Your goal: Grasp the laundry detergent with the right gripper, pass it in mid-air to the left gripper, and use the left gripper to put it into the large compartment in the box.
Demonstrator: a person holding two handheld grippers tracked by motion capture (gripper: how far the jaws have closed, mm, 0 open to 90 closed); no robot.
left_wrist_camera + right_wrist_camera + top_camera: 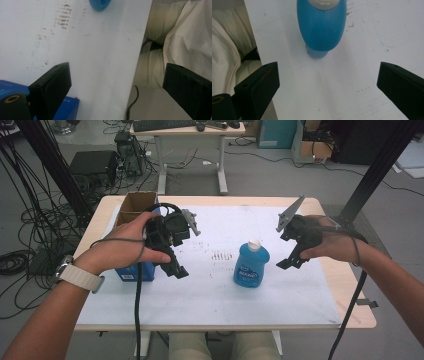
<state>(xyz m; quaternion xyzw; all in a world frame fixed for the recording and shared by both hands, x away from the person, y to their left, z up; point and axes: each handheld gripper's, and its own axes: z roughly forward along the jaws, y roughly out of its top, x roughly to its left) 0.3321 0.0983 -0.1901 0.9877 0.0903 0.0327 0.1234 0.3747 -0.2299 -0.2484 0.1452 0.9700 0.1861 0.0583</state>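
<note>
A blue bottle (251,265) with a white cap stands upright in the middle of the white mat (210,300). My left gripper (173,256) hovers to the bottle's left, above a blue box (133,271), with its jaws wide apart and nothing between them. In the left gripper view the gripper (117,75) looks down on the mat (100,50) and its front edge, with the bottle (100,4) at the top. My right gripper (288,249) is held to the bottle's right, open and empty. In the right gripper view the gripper (328,72) faces the bottle (321,25), which stands ahead of the jaws and untouched.
An open cardboard box (136,205) sits at the table's far left, behind the blue box (68,106). Brown specks (222,255) mark the mat. The person's cream trousers (180,42) lie beyond the near table edge. Cables and a desk (190,150) stand behind the table.
</note>
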